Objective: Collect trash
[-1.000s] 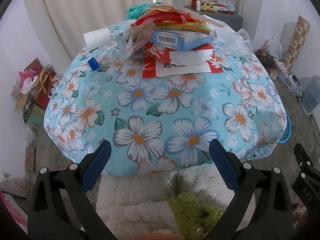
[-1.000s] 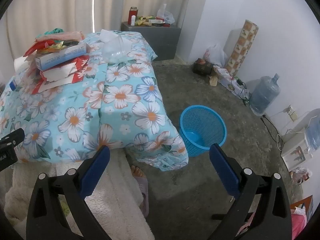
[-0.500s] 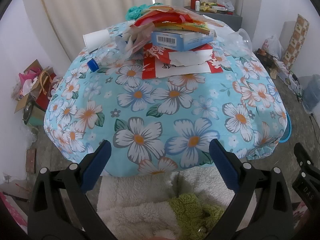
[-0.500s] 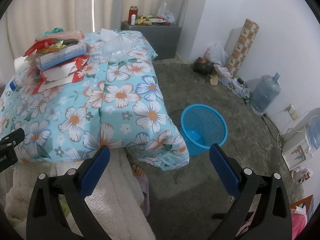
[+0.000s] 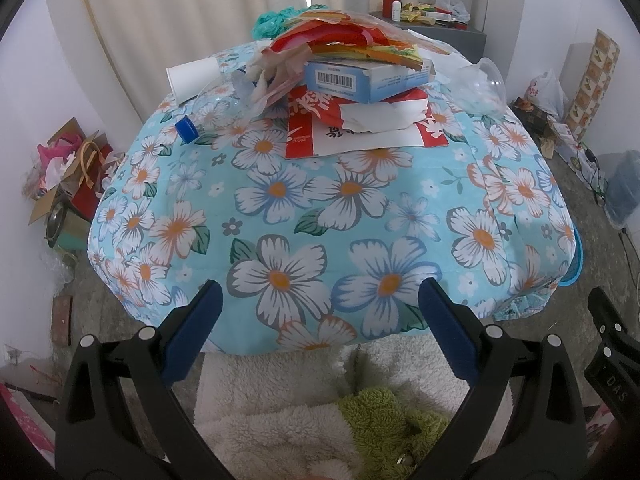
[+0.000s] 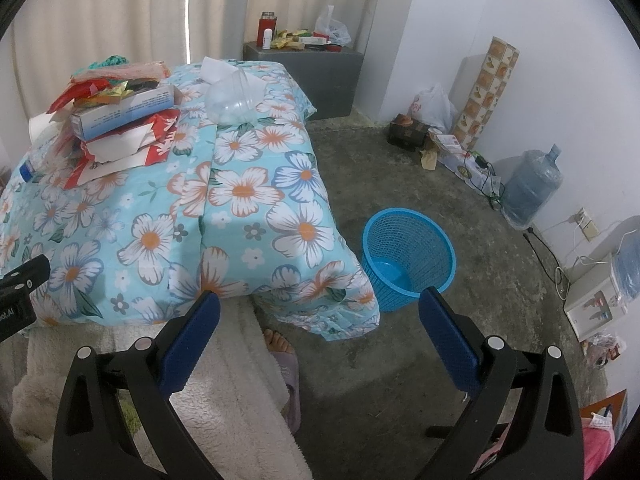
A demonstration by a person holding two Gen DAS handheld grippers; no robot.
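A pile of trash lies at the far side of the flowered tablecloth (image 5: 320, 208): a blue-and-white box (image 5: 366, 76) under red wrappers (image 5: 340, 40), on a red-and-white paper bag (image 5: 360, 132). Beside it lie a white paper cup (image 5: 192, 78), a clear plastic bottle with a blue cap (image 5: 187, 129) and a crumpled clear bottle (image 5: 482, 88). The pile also shows in the right wrist view (image 6: 120, 116). A blue mesh bin (image 6: 408, 256) stands on the floor right of the table. My left gripper (image 5: 318, 324) is open and empty at the table's near edge. My right gripper (image 6: 318, 332) is open and empty above the floor.
A grey cabinet (image 6: 312, 76) with bottles and packets stands at the back. A large water jug (image 6: 530, 184), cables and bags lie along the right wall. Boxes and bags (image 5: 68, 176) sit on the floor at the left. The person's white fleece and foot (image 6: 280, 344) are below.
Both grippers have shifted very slightly; the views are almost the same. Both stay open and empty.
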